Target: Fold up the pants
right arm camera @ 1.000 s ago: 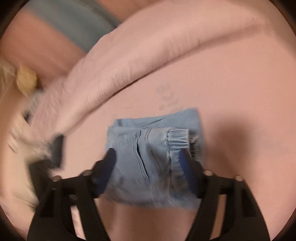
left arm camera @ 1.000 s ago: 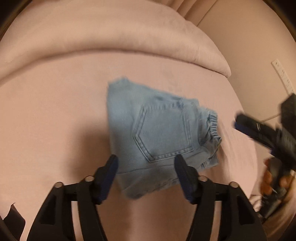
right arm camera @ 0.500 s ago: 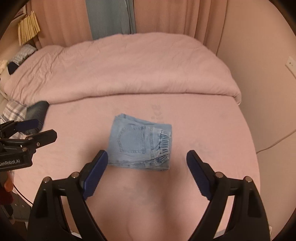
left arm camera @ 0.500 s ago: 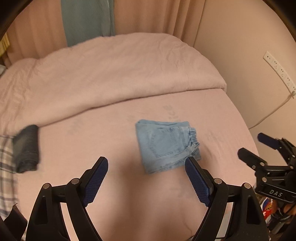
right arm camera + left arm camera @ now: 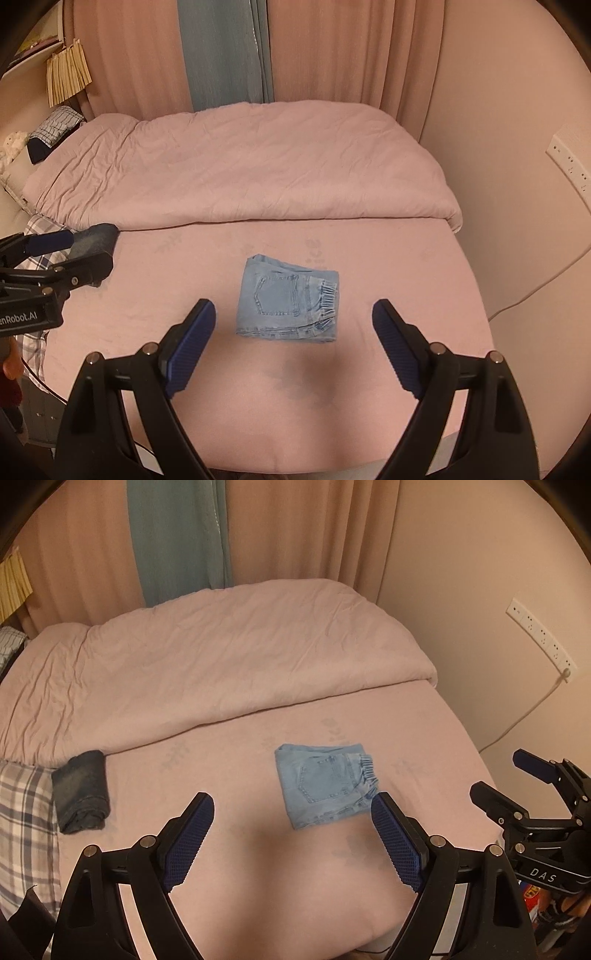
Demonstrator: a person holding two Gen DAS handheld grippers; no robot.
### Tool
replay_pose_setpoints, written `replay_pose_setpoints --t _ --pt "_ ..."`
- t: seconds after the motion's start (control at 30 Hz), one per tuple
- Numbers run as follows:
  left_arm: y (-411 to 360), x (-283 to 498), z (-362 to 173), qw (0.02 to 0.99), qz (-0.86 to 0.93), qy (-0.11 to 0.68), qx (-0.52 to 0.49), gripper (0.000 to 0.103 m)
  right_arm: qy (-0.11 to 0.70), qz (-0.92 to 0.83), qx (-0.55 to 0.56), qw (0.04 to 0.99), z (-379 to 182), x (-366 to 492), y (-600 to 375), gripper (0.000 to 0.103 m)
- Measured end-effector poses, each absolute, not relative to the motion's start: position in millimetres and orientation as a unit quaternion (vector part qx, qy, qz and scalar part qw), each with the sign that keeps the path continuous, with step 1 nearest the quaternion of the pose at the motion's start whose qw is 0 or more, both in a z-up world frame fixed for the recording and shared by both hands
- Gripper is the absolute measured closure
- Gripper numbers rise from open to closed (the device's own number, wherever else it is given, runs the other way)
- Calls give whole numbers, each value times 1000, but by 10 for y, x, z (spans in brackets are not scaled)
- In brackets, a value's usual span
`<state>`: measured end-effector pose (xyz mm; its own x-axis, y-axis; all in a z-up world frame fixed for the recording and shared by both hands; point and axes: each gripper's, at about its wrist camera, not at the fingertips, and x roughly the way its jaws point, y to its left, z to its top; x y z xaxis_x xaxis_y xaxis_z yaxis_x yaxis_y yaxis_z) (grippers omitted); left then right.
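The left gripper (image 5: 291, 812) hung above the bed with its jaws spread wide and nothing between them; they had just been opening. The right gripper (image 5: 293, 319) hung the same way, jaws wide apart and empty, and those too had just been opening. Ahead of and below both pairs of fingers lay the light blue pants (image 5: 290, 301), folded into a small flat packet on the pink sheet (image 5: 406, 266), back pocket up and the gathered elastic edge turned toward the right gripper's side. Neither gripper touched them. Beyond the pants, farther from both grippers, a rumpled pink duvet (image 5: 221, 657) covered the far half of the bed. Off to the left gripper's left sat a dark rolled garment (image 5: 81, 792) beside a plaid cloth (image 5: 26, 823), well apart from the pants.
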<state>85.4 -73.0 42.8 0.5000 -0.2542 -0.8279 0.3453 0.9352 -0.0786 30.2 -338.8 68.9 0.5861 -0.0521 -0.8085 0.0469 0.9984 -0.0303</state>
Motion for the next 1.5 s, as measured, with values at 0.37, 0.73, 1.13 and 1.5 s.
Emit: replay_pose_setpoints --t 0.37,0.73,1.13,1.5 --pt "-800 775 524 865 -160 472 49 16 454 -31 -14 891 834 202 -3422 16" --pt "-924 738 519 864 -146 477 60 16 460 -22 -9 888 775 192 -3513 16" --pt "-1027 757 507 866 -138 476 70 16 460 -9 -15 888 784 265 -3602 16" --pt "-1032 862 372 857 -137 491 69 16 475 4 -18 880 669 431 -3631 16"
